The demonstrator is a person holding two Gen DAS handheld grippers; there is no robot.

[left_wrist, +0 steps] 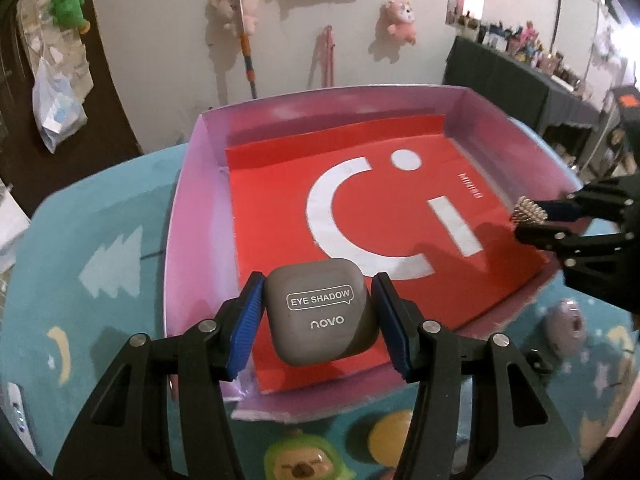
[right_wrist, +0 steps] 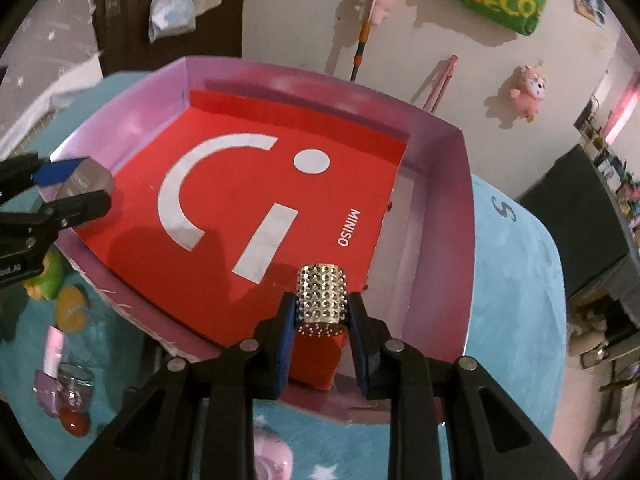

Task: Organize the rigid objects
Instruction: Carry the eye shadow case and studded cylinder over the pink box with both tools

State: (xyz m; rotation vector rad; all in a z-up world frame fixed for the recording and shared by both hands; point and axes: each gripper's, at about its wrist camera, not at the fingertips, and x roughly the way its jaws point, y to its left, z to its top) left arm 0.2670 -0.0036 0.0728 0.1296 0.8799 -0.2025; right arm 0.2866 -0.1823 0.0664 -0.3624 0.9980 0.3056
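Note:
My left gripper is shut on a grey eye shadow case marked "novo", held over the near edge of the pink tray with a red sheet on its floor. My right gripper is shut on a studded silver cylinder, held over the tray's near right part. The right gripper with the cylinder also shows in the left wrist view. The left gripper and case show in the right wrist view at the tray's left rim.
The tray sits on a teal patterned cloth. Small items lie on the cloth in front of the tray: a green toy, a yellow round piece, a pink round thing, nail polish bottles. A wall with hung plush toys stands behind.

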